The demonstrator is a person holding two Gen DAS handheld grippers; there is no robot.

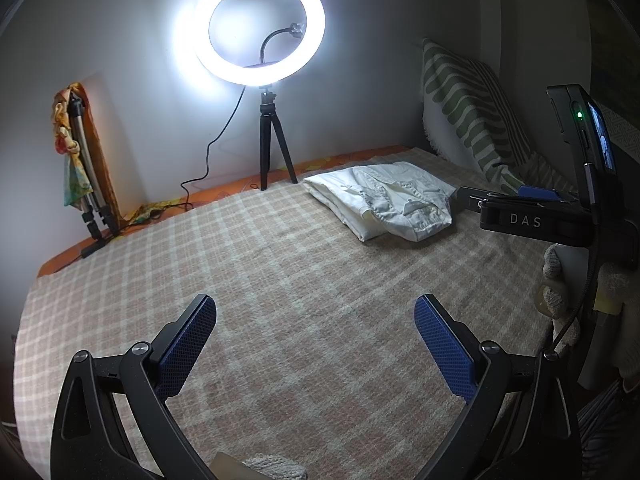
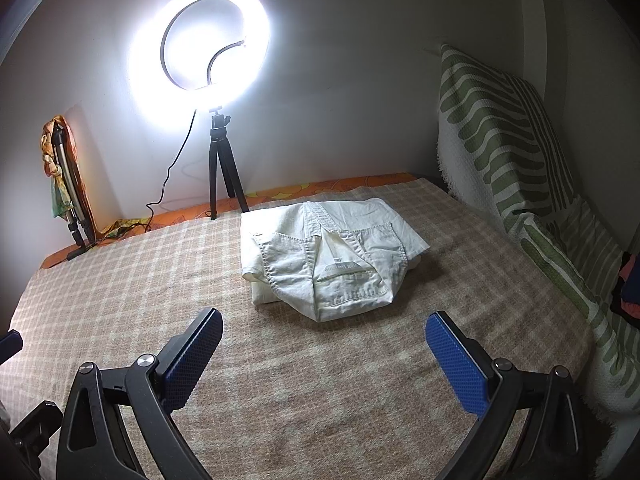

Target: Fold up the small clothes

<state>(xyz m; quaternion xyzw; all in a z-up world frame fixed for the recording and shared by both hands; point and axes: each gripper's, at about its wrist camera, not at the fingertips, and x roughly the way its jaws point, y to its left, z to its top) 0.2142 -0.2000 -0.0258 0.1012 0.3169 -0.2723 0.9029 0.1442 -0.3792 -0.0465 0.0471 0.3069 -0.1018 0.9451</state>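
Folded white shorts (image 2: 326, 256) lie on the checked bed blanket (image 2: 280, 380), apart from left gripper (image 1: 316, 336) and right gripper (image 2: 324, 354), both jaws released, empty.

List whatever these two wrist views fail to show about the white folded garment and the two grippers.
- Folded white denim garment: its underside and inner layers are hidden by its own top fold in both views.
- Its printed label: too small and inverted to read, right wrist view.
- Right gripper, black with blue pads, open: the bottom edge cuts off its handle.
- Left gripper, open: likewise cut off in the left wrist view.
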